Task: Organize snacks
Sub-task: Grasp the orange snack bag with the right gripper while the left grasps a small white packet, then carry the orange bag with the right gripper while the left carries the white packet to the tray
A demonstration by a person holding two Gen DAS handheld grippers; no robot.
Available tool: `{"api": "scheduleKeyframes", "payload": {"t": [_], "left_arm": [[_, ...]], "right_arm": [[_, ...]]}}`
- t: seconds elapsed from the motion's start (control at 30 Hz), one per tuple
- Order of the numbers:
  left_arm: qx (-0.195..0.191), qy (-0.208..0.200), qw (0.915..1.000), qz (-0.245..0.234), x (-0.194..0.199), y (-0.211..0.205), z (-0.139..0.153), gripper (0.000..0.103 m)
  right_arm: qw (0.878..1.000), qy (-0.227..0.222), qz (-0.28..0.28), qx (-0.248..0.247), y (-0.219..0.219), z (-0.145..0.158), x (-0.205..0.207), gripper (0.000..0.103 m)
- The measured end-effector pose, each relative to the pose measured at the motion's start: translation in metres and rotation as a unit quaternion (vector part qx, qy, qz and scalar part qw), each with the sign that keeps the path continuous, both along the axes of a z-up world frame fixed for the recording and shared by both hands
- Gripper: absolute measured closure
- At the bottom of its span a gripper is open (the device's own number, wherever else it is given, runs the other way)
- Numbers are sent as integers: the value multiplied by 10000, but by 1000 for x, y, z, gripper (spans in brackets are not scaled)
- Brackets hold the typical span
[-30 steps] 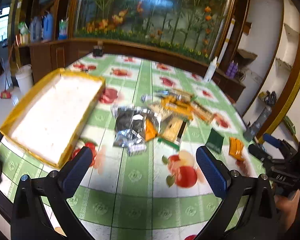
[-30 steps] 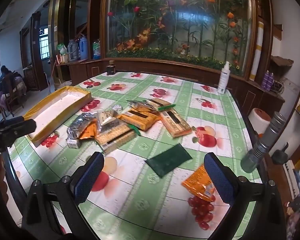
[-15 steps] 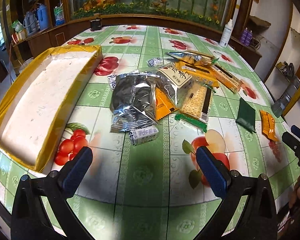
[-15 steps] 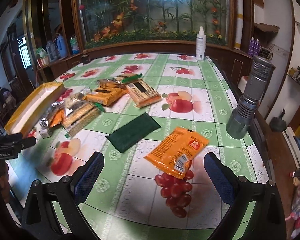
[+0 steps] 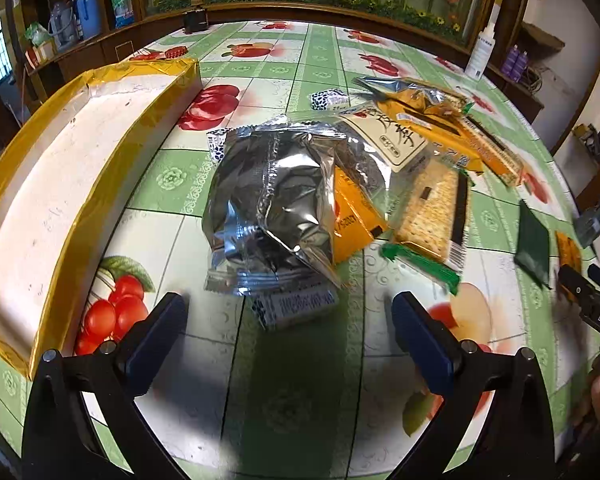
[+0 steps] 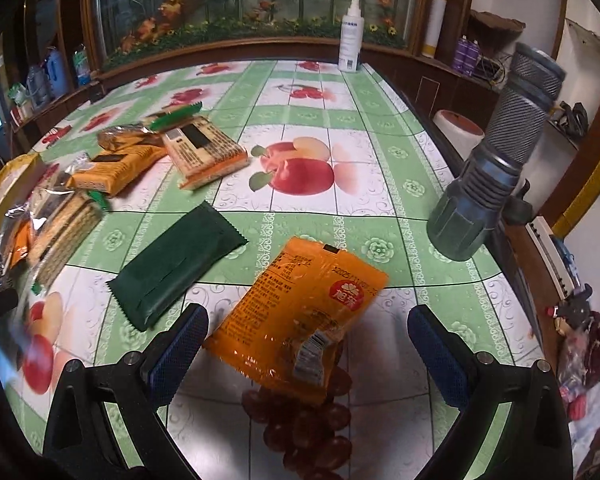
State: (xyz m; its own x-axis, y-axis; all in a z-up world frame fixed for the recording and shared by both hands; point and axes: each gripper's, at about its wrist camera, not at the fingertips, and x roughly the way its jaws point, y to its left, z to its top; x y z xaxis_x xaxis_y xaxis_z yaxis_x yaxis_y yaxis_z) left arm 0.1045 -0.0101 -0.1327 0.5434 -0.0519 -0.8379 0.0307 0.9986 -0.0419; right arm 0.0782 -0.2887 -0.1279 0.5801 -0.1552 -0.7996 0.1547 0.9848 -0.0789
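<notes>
My left gripper [image 5: 290, 332] is open, low over the table, with a small white wrapped snack [image 5: 296, 307] between its fingertips and a silver foil bag [image 5: 274, 208] just beyond. Cracker packs [image 5: 432, 204] and orange packets [image 5: 432, 114] lie behind the bag. The yellow-rimmed white tray [image 5: 100, 184] sits to the left. In the right wrist view my right gripper [image 6: 307, 350] is open around the near end of an orange snack packet [image 6: 300, 312]. A dark green packet [image 6: 176, 268] lies to its left, and more cracker packs [image 6: 202, 152] lie farther back.
A large grey flashlight [image 6: 496, 164] stands at the table's right edge. A white spray bottle [image 6: 351, 42] stands at the far edge by a wooden ledge. The fruit-print tablecloth [image 6: 312, 96] is bare in the far middle.
Both grippers have dropped and moved forward. The left one has closed in on the small white snack and foil bag, the right one on the orange packet. Both stay open.
</notes>
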Motion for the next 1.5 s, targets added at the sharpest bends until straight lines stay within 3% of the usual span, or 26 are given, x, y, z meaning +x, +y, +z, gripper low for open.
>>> {"api": "scheduleKeyframes", "payload": {"t": [0.03, 0.13, 0.2, 0.27, 0.37, 0.57, 0.9, 1.07, 1.27, 1.5], "left_arm": [[89, -31, 10000, 27, 1, 0, 0, 4], [158, -183, 9997, 18, 3, 3, 4, 25], [129, -256, 9996, -25, 3, 7, 7, 58], [69, -257, 9996, -88, 5, 12, 10, 78], [-164, -191, 9995, -186, 3, 19, 12, 90], [-699, -279, 9963, -410, -21, 29, 21, 92], [-1078, -828, 9878, -762, -57, 34, 63, 92], [-1084, -1023, 9860, -742, -70, 42, 72, 92], [-1068, -1246, 9841, -673, -80, 53, 79, 92], [-1041, -1734, 9762, -787, -104, 69, 93, 92]], "right_arm": [[10000, 51, 8, -29, 1, -3, 2, 4], [9998, 102, 96, 113, 0, -5, 6, 12], [9995, 111, 156, 257, -2, -5, 8, 18], [9994, 60, 207, 274, -2, -4, 6, 26], [9992, 7, 282, 287, -1, -1, 3, 45], [9977, -73, 389, 553, -2, 2, -9, 50], [9893, -475, 750, 1159, 9, 30, -42, 51], [9799, -682, 1139, 1488, 28, 49, -49, 51], [9745, -780, 1578, 1390, 63, 62, -50, 51], [9697, -863, 1840, 1352, 83, 69, -56, 51]]}}
